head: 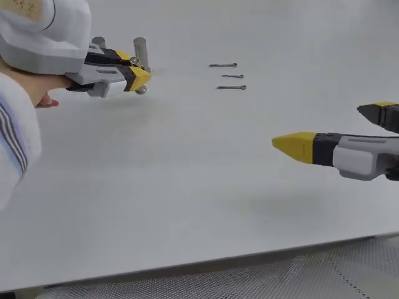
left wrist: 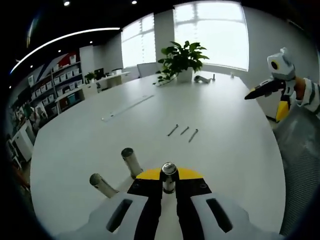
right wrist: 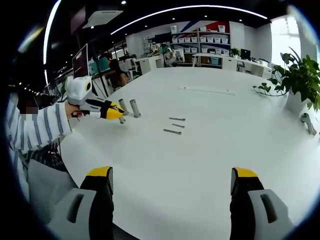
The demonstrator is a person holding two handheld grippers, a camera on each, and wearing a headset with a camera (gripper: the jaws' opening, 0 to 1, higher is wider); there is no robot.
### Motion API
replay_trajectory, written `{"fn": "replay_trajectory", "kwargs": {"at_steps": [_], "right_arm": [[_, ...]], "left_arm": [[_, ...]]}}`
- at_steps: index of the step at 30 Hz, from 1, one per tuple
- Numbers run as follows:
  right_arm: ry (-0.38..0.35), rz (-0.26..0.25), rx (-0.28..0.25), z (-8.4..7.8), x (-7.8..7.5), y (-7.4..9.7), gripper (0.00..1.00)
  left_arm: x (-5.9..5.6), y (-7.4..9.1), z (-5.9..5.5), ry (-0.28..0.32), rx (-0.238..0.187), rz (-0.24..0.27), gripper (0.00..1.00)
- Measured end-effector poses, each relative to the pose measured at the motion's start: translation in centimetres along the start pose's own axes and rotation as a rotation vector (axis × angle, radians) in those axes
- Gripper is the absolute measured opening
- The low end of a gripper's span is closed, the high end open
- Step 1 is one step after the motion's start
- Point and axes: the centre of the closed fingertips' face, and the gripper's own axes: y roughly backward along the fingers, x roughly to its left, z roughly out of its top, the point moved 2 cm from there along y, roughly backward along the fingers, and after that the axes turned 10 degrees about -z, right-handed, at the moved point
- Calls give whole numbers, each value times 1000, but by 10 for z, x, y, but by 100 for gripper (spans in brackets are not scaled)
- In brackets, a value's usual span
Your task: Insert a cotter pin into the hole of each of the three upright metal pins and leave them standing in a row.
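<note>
Now the left tongs [head: 141, 76] are squeezing one metal pin [left wrist: 169, 171], off to the left of the three cotter pins [head: 228, 76] lying on the table [head: 187, 187]. The right tongs [right wrist: 170, 187] are hanging wide apart, off to the right of the cotter pins. If the squeeze is slipping, that pin may be tipping and knocking over the other two metal pins [left wrist: 131, 160].

An open-plan office: a long white table [left wrist: 225, 115] stretches toward tall windows [left wrist: 210, 30] and a potted plant [left wrist: 181, 57]. Shelves [right wrist: 210, 42] stocked with boxes line the far wall, desks with monitors [right wrist: 100, 65] stand nearby, and curved light strips [right wrist: 185, 10] cross the dark ceiling.
</note>
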Motion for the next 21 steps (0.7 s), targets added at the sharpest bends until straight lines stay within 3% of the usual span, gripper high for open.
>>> {"fn": "replay_trajectory", "kwargs": {"at_steps": [3, 7, 21], "right_arm": [[-1, 1, -4, 0, 0, 1, 97], [-1, 0, -7, 0, -1, 2, 97], [2, 12, -17, 1, 2, 4, 97]], "left_arm": [[-15, -2, 8, -17, -8, -27, 5], [-26, -4, 13, -40, -16, -52, 5], [-58, -21, 6, -50, 4, -143, 5]]}}
